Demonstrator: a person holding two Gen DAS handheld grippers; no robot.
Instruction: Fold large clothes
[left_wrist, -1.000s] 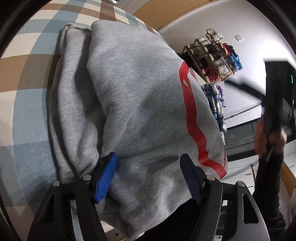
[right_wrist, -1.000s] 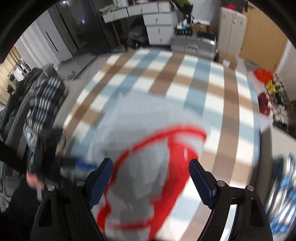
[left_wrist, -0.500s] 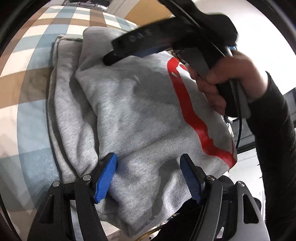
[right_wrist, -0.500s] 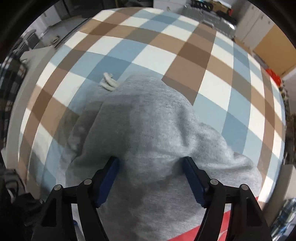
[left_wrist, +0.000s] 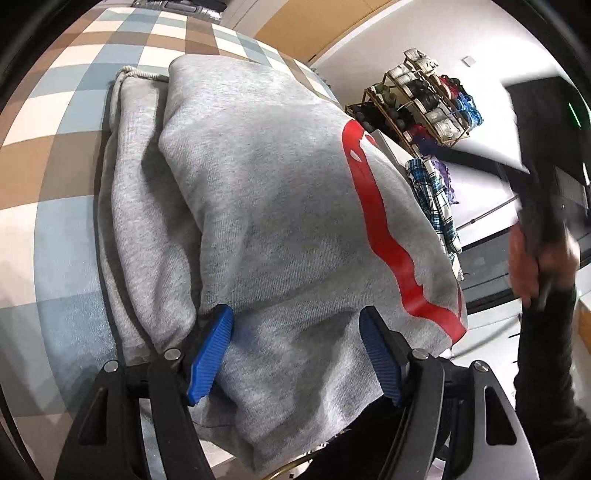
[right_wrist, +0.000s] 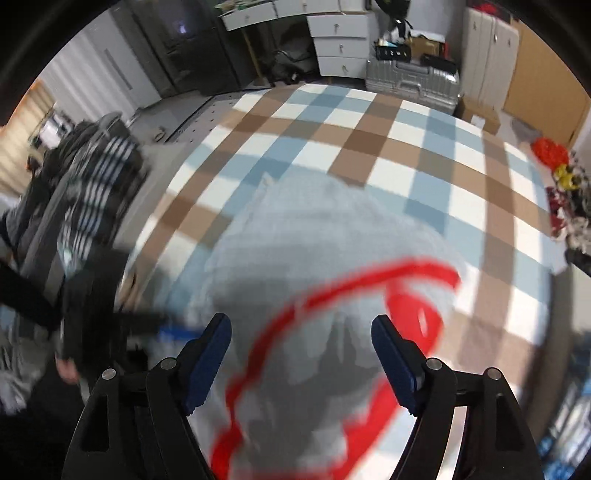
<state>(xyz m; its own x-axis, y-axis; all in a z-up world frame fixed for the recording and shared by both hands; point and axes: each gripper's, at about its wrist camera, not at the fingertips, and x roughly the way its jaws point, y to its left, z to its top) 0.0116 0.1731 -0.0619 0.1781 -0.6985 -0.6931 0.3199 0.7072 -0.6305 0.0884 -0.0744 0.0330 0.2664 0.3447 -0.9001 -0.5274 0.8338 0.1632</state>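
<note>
Grey folded sweatshirt (left_wrist: 266, 221) overhangs the checked tabletop's (left_wrist: 55, 229) near edge; left tongs (left_wrist: 295, 354) open astride it, right tongs (right_wrist: 301, 362) open above. Nudged, it may slide off.

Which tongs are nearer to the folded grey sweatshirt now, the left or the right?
Left. The left tongs sit low over the grey sweatshirt, open astride its near edge. The right tongs hover open above it, clearly higher.

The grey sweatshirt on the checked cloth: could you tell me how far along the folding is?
Mostly done: the grey sweatshirt lies in a compact stacked bundle on the checked cloth. In hand: nothing; the left gripper straddles its near edge, open; the right gripper hovers open above. Left: perhaps final tidying.
</note>
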